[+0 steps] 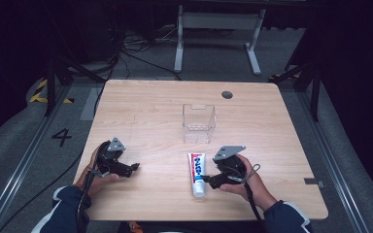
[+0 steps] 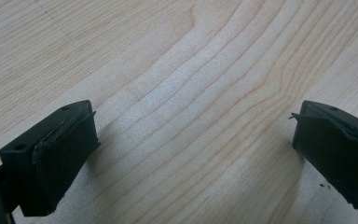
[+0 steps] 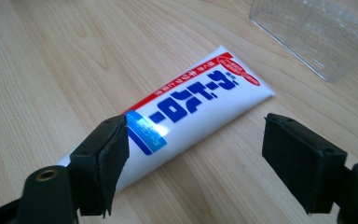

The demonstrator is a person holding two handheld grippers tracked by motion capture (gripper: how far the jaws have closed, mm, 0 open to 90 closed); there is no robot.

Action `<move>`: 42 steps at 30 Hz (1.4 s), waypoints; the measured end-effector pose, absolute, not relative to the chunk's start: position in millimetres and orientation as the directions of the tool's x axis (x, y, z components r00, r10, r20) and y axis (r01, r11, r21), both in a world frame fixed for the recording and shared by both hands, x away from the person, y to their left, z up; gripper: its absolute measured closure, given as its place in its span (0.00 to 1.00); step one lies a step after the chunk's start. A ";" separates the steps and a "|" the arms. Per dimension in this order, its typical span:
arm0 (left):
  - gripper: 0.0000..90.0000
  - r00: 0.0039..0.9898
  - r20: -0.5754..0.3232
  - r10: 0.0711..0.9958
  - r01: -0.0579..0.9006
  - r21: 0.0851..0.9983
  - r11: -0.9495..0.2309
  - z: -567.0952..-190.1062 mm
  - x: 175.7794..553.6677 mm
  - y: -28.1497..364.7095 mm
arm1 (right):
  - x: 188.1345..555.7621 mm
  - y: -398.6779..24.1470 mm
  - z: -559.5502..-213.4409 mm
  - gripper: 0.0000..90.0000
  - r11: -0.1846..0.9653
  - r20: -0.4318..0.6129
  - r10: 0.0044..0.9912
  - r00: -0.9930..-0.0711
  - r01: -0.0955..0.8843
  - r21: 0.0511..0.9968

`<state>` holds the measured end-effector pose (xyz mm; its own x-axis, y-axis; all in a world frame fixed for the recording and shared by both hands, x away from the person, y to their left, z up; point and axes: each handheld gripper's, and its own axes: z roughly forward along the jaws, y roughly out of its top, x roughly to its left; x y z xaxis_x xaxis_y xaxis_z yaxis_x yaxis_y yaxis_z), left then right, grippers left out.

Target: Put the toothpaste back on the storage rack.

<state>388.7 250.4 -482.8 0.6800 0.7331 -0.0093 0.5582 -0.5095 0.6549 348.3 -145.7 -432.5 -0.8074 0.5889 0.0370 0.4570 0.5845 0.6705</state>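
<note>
1. Toothpaste tube (image 3: 186,112) is lying flat on the table (image 1: 141,121), just in front of the clear box (image 1: 198,123).
2. Right gripper (image 3: 196,154), jaws apart, should be centred astride the tube before being closed.
3. Left gripper (image 2: 193,140), jaws apart and with nothing between them, is best kept well left of the tube.

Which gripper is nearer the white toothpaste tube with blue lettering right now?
Right. The right gripper sits open right beside the white toothpaste tube with blue lettering, at its cap end. The left gripper rests open over bare table, well off to the tube's left.
</note>
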 end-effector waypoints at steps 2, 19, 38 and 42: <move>0.00 0.680 -0.008 0.733 0.557 0.657 -0.509 -483.0 388.7 250.5 | 349.1 -139.0 -433.0 0.26 0.590 0.034 0.581 -0.813 0.451 0.670; 0.00 0.679 0.002 0.734 0.550 0.661 -0.510 -483.2 388.7 250.9 | 358.9 -108.2 -450.3 0.21 0.591 0.063 0.617 -0.785 0.514 0.622; 0.00 0.669 -0.006 0.744 0.562 0.659 -0.500 -483.3 386.9 251.6 | 382.4 -89.5 -461.1 0.25 0.599 0.033 0.670 -0.742 0.566 0.566; 0.00 0.666 -0.007 0.746 0.564 0.660 -0.497 -483.3 386.4 251.7 | 386.9 -82.5 -463.0 0.28 0.621 0.016 0.664 -0.747 0.564 0.545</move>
<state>386.4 251.7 -483.3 0.6655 0.7464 -0.0066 0.5637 -0.4968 0.6599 386.9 -82.5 -463.0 -0.7474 0.6641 0.0159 0.5636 0.6212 0.5445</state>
